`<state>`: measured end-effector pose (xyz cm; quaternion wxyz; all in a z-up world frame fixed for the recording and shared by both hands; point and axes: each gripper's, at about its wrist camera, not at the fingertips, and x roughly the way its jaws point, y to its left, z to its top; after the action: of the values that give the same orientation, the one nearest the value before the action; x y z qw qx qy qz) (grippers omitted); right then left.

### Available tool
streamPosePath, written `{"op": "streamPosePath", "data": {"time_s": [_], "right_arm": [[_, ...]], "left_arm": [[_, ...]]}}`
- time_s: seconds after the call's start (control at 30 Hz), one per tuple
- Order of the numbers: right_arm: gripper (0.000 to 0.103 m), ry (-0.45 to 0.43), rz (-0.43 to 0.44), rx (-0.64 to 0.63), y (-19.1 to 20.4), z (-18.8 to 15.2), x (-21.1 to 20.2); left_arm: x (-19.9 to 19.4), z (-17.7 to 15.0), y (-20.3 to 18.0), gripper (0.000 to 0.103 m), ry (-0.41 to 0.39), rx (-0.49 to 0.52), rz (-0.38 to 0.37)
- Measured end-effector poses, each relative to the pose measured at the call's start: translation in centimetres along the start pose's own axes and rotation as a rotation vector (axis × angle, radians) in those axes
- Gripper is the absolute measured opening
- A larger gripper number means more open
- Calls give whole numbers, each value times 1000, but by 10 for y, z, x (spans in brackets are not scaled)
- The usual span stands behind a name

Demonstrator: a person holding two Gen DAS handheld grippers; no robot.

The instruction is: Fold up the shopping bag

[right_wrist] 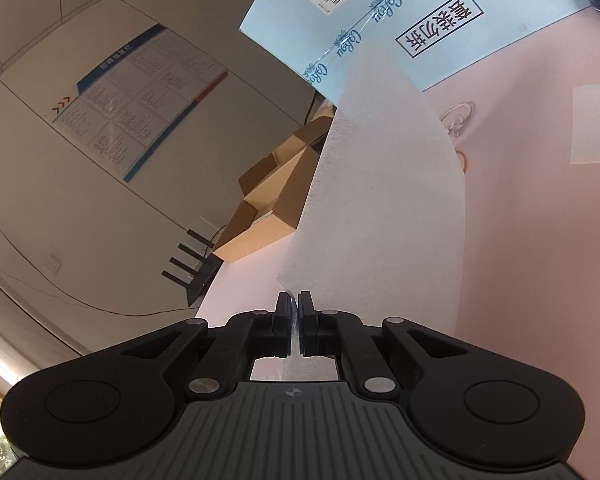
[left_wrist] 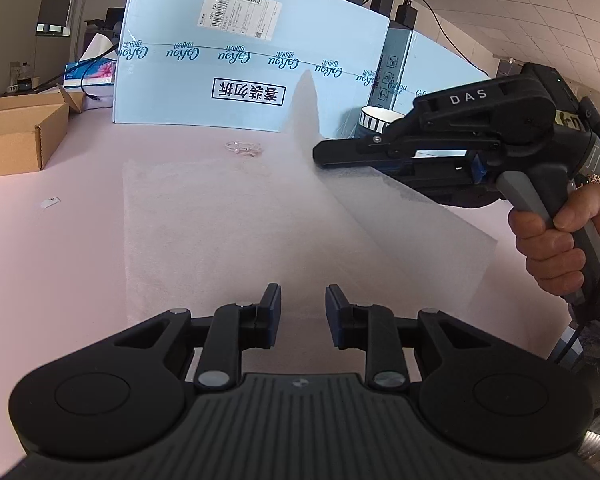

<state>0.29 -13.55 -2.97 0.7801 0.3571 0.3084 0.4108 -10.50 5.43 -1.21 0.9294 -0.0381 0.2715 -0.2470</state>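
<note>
A white non-woven shopping bag [left_wrist: 220, 232] lies flat on the pink table [left_wrist: 60, 260]. My right gripper [left_wrist: 320, 156], held by a hand [left_wrist: 552, 248], is shut on the bag's right part and lifts a flap that rises to a point in front of the blue carton. In the right wrist view the fingers [right_wrist: 294, 304] pinch the fabric's edge, and the bag [right_wrist: 380, 200] stretches away from them. My left gripper [left_wrist: 303, 300] hovers low over the bag's near edge, open, with nothing between its fingers.
A large light-blue carton [left_wrist: 240, 60] stands behind the bag. An open cardboard box [left_wrist: 16, 132] sits at the left, a striped-rim cup [left_wrist: 380, 118] behind the right gripper, and a small clear wire item [left_wrist: 244, 148] lies just beyond the bag.
</note>
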Motion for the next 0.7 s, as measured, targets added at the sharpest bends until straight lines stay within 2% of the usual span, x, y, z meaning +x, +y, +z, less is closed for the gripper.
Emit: {"op": "streamPosePath", "data": {"time_s": [0.3,0.7], "right_arm": [[4,95,-16,12,6,-8,59],[5,129,-23,7,11,-16,82]], "left_arm": [[-22,-4,11,24,-28,-6,9],[-33,-7,24,27,-42,-12,-2]]}}
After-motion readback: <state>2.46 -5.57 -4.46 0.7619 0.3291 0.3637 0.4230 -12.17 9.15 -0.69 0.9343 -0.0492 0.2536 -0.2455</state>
